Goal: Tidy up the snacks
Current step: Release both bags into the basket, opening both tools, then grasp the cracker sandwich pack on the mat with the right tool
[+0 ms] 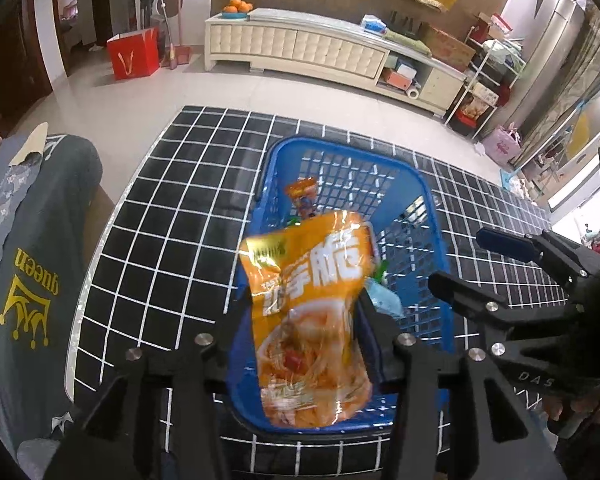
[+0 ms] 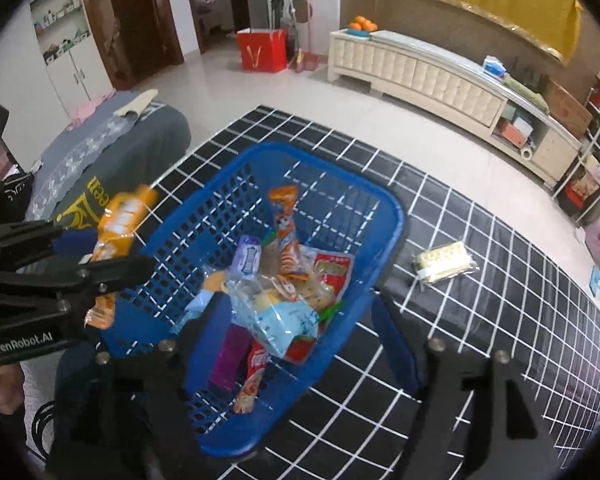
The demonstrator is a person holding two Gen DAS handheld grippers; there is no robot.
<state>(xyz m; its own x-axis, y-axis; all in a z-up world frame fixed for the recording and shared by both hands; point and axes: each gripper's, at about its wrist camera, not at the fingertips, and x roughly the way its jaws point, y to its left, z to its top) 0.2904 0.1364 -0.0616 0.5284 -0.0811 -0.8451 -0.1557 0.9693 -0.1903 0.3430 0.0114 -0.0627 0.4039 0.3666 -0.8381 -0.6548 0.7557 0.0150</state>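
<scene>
Here the table (image 2: 480, 340), under its black white-gridded cloth, carries the blue basket (image 2: 384, 216), which stands near the middle with its mesh walls upright. Inside the basket lies a heap of snacks: a pale blue packet (image 2: 288, 320), a red packet (image 2: 332, 270), a tall orange stick pack (image 2: 286, 220) leaning toward the far wall, and a small lilac one (image 2: 249, 258). My left tongs (image 1: 302, 300) pinch a large orange noodle bag (image 1: 312, 292) by its sides, holding it above the basket's near end, the bag hanging lengthwise and blurred. My right tongs (image 2: 296, 312) are spread wide, empty, their fingers either side of the basket's near corner, over the heap. Out on the cloth, well apart from the basket to its right, lies a wrapped cracker pack (image 2: 444, 266) flat on the table.
</scene>
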